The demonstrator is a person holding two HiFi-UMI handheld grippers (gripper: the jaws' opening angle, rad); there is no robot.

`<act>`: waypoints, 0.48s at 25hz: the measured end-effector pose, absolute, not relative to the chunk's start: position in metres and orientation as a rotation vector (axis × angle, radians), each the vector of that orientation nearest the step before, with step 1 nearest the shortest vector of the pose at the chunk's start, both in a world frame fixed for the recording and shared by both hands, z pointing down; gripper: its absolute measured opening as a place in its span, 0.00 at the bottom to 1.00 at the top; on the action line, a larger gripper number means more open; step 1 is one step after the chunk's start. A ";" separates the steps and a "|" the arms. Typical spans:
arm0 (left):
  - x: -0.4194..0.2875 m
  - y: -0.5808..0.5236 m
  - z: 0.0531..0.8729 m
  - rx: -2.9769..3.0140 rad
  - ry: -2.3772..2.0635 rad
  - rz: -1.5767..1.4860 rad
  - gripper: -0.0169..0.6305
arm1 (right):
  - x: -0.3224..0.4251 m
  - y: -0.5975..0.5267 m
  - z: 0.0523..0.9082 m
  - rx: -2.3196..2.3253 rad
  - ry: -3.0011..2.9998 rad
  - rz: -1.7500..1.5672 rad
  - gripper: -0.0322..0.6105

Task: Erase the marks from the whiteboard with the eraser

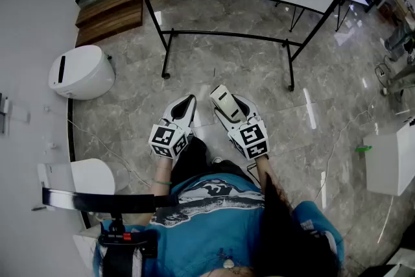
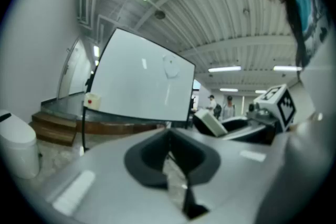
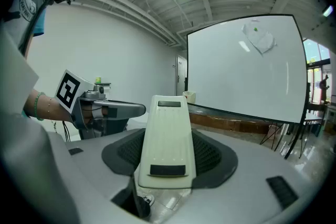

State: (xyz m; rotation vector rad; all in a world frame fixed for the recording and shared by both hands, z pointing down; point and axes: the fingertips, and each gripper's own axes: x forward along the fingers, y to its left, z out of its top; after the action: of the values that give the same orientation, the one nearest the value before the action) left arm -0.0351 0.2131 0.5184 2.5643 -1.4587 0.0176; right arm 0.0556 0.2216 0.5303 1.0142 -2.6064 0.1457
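Eraser, cream, clamped in right tongs; left tongs closed, empty; whiteboard ahead, faint mark near top.

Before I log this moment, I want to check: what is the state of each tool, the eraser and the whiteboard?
Left tool: shut, empty.
Right tool: shut on the eraser.
Eraser: held, pointing toward the whiteboard, not touching it.
Whiteboard: upright on its stand, faint marks near the top.
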 end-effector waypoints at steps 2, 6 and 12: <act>-0.034 0.211 0.515 2.569 -1.462 0.012 0.03 | 0.059 0.221 0.529 1.022 -2.594 0.129 0.46; -0.033 0.189 0.515 2.591 -1.432 -0.001 0.03 | 0.058 0.201 0.531 1.040 -2.574 0.127 0.46; -0.057 0.101 0.520 2.651 -1.344 0.038 0.03 | 0.020 0.112 0.537 1.069 -2.546 0.146 0.46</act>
State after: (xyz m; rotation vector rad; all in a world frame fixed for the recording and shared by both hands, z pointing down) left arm -0.0570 0.1008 0.5196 2.6509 -1.3435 0.0383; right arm 0.0204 0.1124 0.5373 1.0691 -2.5462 0.1458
